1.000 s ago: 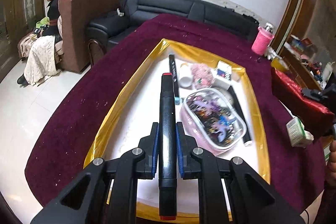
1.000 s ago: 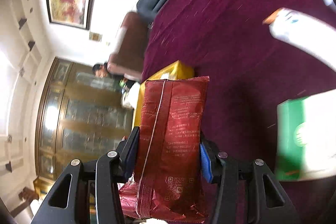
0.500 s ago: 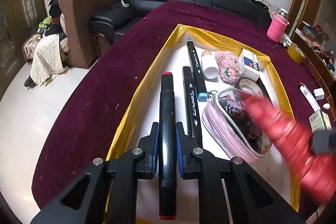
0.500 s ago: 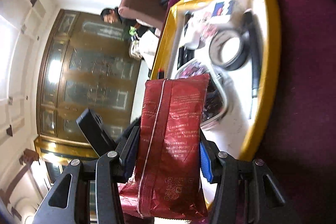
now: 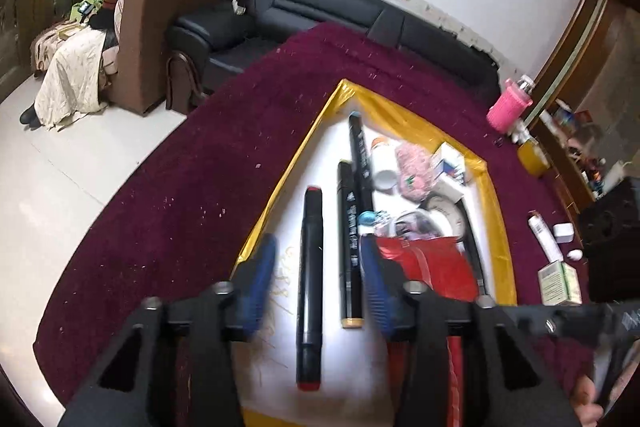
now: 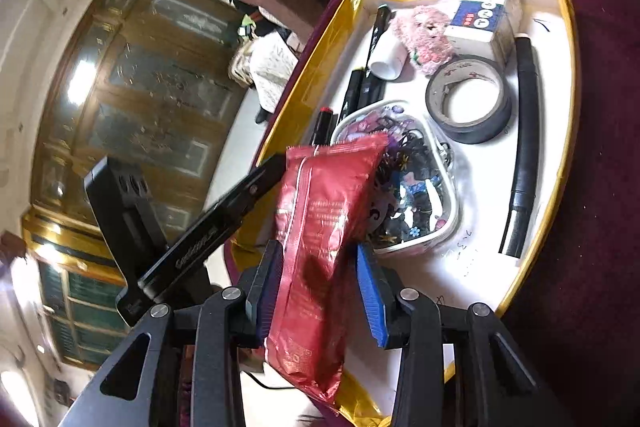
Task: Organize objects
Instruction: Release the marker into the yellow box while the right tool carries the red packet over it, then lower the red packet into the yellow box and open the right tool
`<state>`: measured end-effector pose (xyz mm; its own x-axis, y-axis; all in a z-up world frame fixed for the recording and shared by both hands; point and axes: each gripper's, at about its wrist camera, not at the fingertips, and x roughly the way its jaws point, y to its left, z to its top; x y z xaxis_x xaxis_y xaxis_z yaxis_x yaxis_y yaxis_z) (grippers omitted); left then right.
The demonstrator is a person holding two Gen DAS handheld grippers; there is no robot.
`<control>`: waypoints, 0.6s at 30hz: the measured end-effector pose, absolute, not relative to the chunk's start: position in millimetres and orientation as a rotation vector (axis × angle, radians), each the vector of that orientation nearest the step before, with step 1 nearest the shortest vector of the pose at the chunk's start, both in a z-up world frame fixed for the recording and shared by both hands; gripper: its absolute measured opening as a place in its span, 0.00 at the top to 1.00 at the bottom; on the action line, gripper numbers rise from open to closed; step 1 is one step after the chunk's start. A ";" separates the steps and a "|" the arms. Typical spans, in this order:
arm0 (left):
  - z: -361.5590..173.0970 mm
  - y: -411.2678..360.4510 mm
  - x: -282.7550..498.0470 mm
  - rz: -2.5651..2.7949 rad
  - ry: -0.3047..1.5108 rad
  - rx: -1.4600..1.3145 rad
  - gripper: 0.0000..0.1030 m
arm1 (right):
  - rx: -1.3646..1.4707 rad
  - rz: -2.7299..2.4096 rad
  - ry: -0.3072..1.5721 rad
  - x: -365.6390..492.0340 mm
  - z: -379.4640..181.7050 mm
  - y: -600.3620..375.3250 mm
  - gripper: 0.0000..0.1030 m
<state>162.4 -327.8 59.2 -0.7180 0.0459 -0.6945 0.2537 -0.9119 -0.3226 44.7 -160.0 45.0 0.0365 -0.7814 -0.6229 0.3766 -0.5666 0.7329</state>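
My left gripper (image 5: pixel 318 275) is open over the near end of the gold-rimmed white tray (image 5: pixel 500 227). The black marker with red ends (image 5: pixel 310 287) lies free on the tray between its fingers, beside two other black markers (image 5: pixel 352 227). My right gripper (image 6: pixel 316 287) has its jaws spread, with the red snack packet (image 6: pixel 320 247) standing loosely between them over the tray's near edge; the packet also shows in the left wrist view (image 5: pixel 432 267). The left gripper's body (image 6: pixel 192 239) shows at the left of the right wrist view.
The tray (image 6: pixel 560 155) also holds a clear pouch of trinkets (image 6: pixel 412 183), a tape roll (image 6: pixel 468 99), a pink plush toy (image 6: pixel 424 35), a white box (image 6: pixel 484 11), a white bottle (image 6: pixel 386 59) and a black tube (image 6: pixel 524 139). A pink cup (image 5: pixel 508 105) and small boxes (image 5: pixel 558 279) stand on the maroon tablecloth (image 5: pixel 180 187).
My left gripper opened and let the red-ended marker down onto the tray. My right gripper brought the red packet over the tray's near end and spread its jaws.
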 end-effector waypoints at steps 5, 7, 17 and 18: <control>90.6 -321.5 190.6 -2.789 0.551 0.925 0.22 | 1.443 -1.752 -0.422 36.1 46.8 -150.0 0.45; 99.3 -322.6 200.1 -2.798 0.547 0.862 0.19 | 1.447 -1.744 -0.410 38.1 47.3 -152.7 0.44; 103.6 -343.9 223.3 -2.805 0.678 0.754 0.18 | 1.540 -1.586 -0.294 54.4 52.9 -181.4 0.22; 100.8 -345.8 222.9 -2.803 0.691 0.751 0.18 | 1.570 -1.572 -0.291 55.6 47.9 -183.4 0.20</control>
<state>222.9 -345.8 100.8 -0.8617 -0.0324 -0.5065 0.2641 -0.8808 -0.3930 55.6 -183.4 47.9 0.1749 -0.6974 -0.6950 0.4022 -0.5937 0.6970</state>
